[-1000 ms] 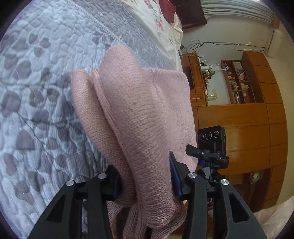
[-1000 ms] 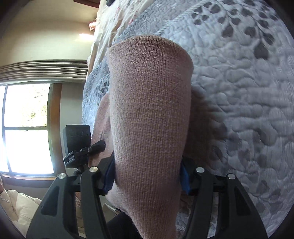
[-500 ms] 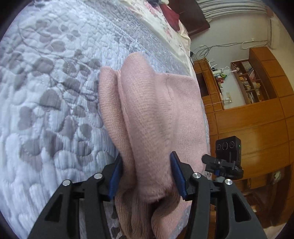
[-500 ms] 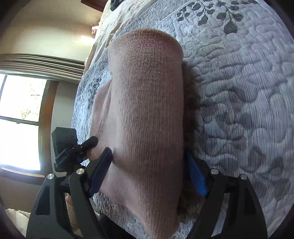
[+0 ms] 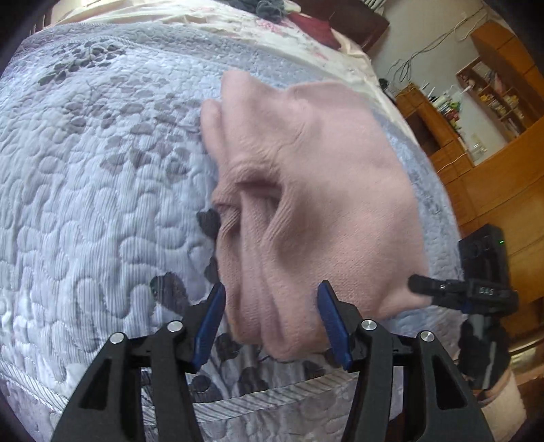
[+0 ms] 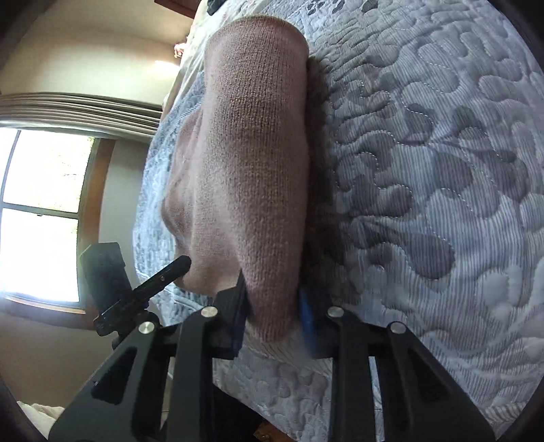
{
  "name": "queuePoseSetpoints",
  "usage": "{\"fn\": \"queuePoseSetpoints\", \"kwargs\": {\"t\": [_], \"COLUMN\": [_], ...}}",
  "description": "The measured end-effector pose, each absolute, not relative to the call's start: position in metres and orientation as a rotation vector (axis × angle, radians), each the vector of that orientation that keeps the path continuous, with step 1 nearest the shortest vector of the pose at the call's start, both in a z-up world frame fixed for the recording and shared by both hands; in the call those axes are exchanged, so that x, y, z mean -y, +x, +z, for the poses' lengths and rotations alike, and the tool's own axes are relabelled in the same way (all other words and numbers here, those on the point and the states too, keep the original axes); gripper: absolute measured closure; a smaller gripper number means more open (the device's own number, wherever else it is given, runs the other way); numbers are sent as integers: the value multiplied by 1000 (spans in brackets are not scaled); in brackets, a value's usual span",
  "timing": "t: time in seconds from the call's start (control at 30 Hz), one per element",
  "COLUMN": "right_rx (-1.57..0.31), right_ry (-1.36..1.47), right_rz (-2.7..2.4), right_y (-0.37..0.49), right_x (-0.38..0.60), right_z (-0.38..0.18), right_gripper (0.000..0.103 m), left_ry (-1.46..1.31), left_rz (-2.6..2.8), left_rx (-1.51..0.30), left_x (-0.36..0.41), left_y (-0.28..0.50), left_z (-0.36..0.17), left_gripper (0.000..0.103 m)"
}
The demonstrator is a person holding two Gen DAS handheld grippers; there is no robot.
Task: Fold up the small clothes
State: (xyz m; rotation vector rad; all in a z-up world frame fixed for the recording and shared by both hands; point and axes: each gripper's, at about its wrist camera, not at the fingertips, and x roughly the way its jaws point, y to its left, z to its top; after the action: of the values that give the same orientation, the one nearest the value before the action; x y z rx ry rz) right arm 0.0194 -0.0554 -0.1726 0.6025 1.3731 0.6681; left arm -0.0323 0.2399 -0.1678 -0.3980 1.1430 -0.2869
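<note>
The pink knit (image 5: 306, 190) lay folded on the quilt (image 5: 95, 190) near the bed's front edge, bunched into ridges and a deep crease toward its left side.

In the left wrist view the left gripper (image 5: 272, 326) stood with its jaws spread, the blue pads (image 5: 209, 326) flanking the knit's near end; the left pad sat just beside the cloth, the right one apart from it, so nothing was pinched. This view alone showed the whole knit laid out on the bed: its far corners, the cream floral bedding (image 5: 272, 37) beyond it with a dark heap of cloth (image 5: 268, 8) on top, and the wooden cabinets and shelves (image 5: 493, 112) to the right. It also caught the right gripper's black camera block (image 5: 482, 248) and a finger tip reaching the knit's right edge.

The right wrist view showed what the left could not: the right gripper (image 6: 273, 319) was clamped on the knit (image 6: 251, 163), a narrow fold of it squeezed between the pads, the cloth running up from the jaws as a thick rolled band. The quilt (image 6: 425, 190) filled the right side of this view, and a bright window (image 6: 37, 210) with a curtain rail lay to the left. The left gripper's black body (image 6: 108, 272) showed at lower left, one finger tip (image 6: 180, 263) beside the knit's edge.
</note>
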Motion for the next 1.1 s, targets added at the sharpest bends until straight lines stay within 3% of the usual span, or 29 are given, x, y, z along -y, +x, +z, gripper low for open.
{"fn": "queuePoseSetpoints", "kwargs": {"t": [0.1, 0.2, 0.33, 0.43, 0.53, 0.7, 1.1], "right_rx": [-1391, -1371, -1318, -1280, -1256, -1232, -1178], "right_ry": [561, 576, 419, 281, 169, 19, -37], "right_rz": [616, 582, 463, 355, 241, 119, 24], "right_y": [11, 3, -14, -30, -40, -62, -82], "right_x": [55, 58, 73, 73, 61, 65, 38], "right_z": [-181, -176, -152, -134, -119, -107, -68], "right_gripper": [74, 60, 26, 12, 12, 11, 5], "left_ry": [-439, -426, -341, -246, -172, -129, 8], "left_rz": [-313, -302, -239, -177, -116, -80, 35], "left_rx": [-1148, -1149, -1162, -1155, -1125, -1099, -1082], "left_x": [-251, -256, -252, -243, -231, -216, -192], "left_y": [-35, -38, -49, -59, -74, -86, -103], "left_z": [-177, -171, -154, -137, -118, -95, -63], "left_gripper": [44, 44, 39, 36, 22, 20, 17]}}
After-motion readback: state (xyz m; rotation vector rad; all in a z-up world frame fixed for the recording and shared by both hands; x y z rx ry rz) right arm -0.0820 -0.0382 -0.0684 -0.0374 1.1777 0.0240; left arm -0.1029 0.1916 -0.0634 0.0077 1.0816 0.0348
